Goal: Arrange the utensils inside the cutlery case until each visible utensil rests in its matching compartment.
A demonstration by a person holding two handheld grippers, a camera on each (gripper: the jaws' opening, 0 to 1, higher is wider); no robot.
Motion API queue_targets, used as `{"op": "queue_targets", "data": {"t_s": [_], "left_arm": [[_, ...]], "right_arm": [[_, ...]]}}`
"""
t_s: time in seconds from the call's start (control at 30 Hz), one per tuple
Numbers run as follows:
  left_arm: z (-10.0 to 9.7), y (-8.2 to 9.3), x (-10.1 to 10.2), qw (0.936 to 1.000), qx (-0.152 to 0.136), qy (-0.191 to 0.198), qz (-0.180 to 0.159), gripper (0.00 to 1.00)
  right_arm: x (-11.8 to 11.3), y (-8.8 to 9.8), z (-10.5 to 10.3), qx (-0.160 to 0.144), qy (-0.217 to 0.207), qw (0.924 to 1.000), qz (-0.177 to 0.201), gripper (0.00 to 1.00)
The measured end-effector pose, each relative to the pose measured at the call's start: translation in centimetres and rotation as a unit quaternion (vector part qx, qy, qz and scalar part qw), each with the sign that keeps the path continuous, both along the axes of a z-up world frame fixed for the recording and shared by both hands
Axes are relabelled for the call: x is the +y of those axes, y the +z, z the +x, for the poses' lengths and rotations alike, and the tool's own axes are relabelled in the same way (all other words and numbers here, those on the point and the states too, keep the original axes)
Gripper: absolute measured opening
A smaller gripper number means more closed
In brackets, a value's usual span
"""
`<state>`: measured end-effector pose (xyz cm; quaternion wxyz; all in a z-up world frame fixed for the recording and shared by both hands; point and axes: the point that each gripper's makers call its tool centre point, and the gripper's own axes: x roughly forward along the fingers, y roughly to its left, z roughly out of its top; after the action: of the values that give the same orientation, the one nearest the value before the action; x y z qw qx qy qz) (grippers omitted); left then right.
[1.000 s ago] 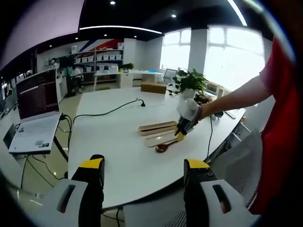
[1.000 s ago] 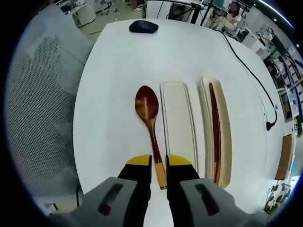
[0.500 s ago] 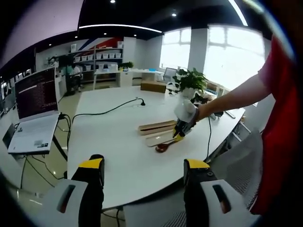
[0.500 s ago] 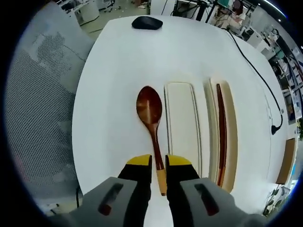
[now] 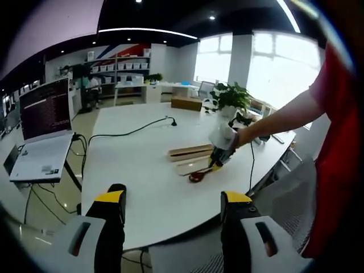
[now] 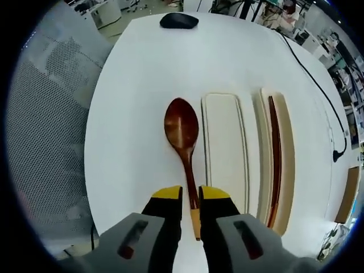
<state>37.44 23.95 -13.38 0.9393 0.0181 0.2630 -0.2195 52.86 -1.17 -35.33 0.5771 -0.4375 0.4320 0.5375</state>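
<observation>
On the white tabletop (image 6: 136, 85), the pale wooden cutlery case (image 6: 250, 148) has one tray bare and dark chopsticks (image 6: 276, 159) in the other. The dark reddish wooden spoon (image 6: 183, 128) lies just beside it, handle clamped in the right claw (image 6: 190, 196). Gripped near its end, it could pivot or slip when lifted. The left claw (image 5: 173, 199) hangs wide, holding nothing.

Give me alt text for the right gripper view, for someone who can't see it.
The right gripper is shut on the handle of a dark wooden spoon lying on a white table. Beside the spoon lies an empty pale tray, then a second tray holding dark chopsticks. A black mouse sits at the far edge.
</observation>
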Motion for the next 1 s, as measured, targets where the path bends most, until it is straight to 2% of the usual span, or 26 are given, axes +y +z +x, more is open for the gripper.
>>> {"op": "queue_targets", "data": {"t_s": [0.3, 0.7, 0.9, 1.0], "left_arm": [[-0.1, -0.2, -0.2, 1.0000, 0.002, 0.001, 0.001, 0.70], [-0.1, -0.3, -0.2, 1.0000, 0.003, 0.002, 0.001, 0.70], [-0.1, -0.3, -0.1, 1.0000, 0.003, 0.003, 0.001, 0.70], [-0.1, -0.2, 0.1, 1.0000, 0.001, 0.005, 0.001, 0.70]], "right_arm": [[-0.2, -1.1, -0.2, 0.012, 0.005, 0.9998, -0.015, 0.07], [0.0, -1.0, -0.3, 0.014, -0.012, 0.9998, -0.012, 0.02], [0.0, -1.0, -0.4, 0.011, 0.002, 0.9997, -0.020, 0.02], [-0.1, -0.9, -0.9, 0.024, -0.004, 0.9994, -0.024, 0.01]]}}
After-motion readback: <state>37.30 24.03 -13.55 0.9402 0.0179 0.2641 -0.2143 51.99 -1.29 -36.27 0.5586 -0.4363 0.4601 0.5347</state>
